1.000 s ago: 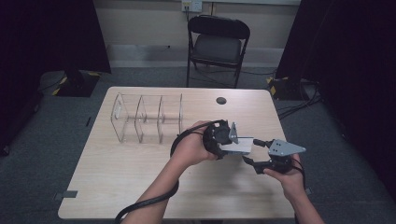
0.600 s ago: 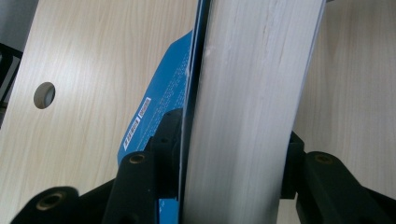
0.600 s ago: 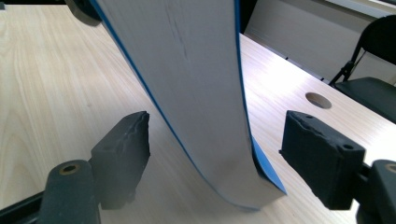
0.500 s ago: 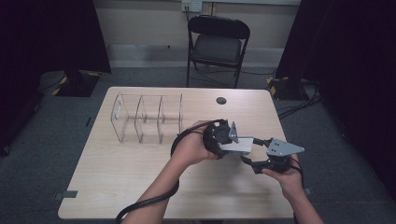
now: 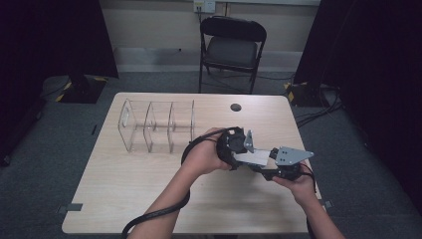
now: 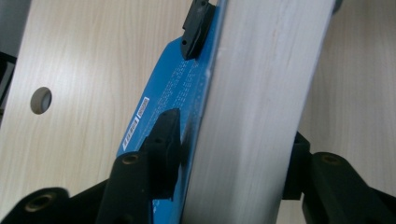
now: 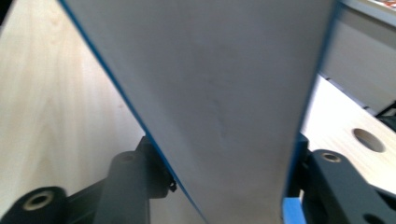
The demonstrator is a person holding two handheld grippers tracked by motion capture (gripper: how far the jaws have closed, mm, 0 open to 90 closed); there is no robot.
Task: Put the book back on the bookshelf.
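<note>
Now both grippers' closing jaws clamp the book (image 5: 256,158) mid-table.

A clear divider rack (image 5: 157,127) stands at the upper left of the table (image 5: 124,189); bare tabletop lies open at lower left, and a folding chair (image 5: 231,47) stands beyond the far edge.

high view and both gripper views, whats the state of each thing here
book: closed, held off the table between both grippers
left gripper: shut on the book, jaws just opened a little
right gripper: just closed on the book
rack: upright, empty
chair: unfolded, empty
</note>
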